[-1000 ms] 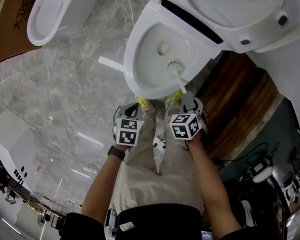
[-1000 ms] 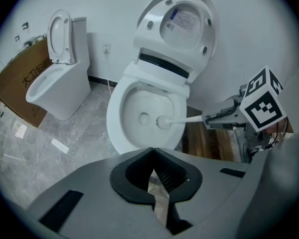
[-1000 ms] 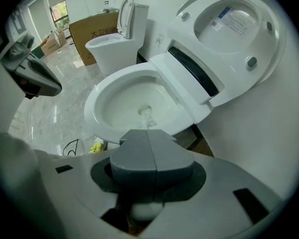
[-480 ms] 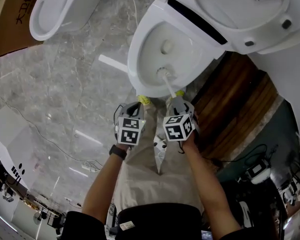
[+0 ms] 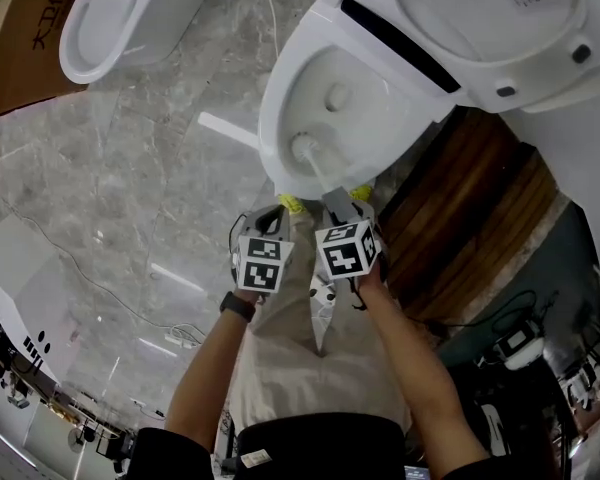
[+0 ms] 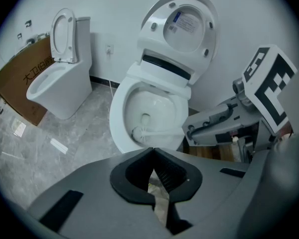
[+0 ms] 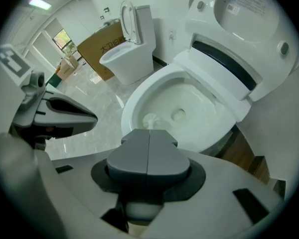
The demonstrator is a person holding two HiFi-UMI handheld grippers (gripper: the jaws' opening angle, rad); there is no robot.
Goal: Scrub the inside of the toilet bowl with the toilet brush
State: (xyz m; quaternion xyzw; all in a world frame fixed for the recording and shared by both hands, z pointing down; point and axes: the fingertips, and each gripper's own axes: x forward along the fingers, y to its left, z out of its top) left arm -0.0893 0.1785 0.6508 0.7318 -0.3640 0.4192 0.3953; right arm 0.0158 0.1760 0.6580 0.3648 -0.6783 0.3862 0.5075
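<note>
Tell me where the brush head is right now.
In the head view, the brush head is inside the bowl, against its front-left wall, beside the drain, held by the right gripper.

Two toilets (image 5: 270, 143) (image 5: 75, 53), one brush (image 5: 305, 149), two grippers (image 5: 265, 214) (image 5: 338, 200).

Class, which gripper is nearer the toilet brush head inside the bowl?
Right. The right gripper clamps the toilet brush handle leading to the brush head; the left gripper sits shut beside it, farther left, touching nothing.
</note>
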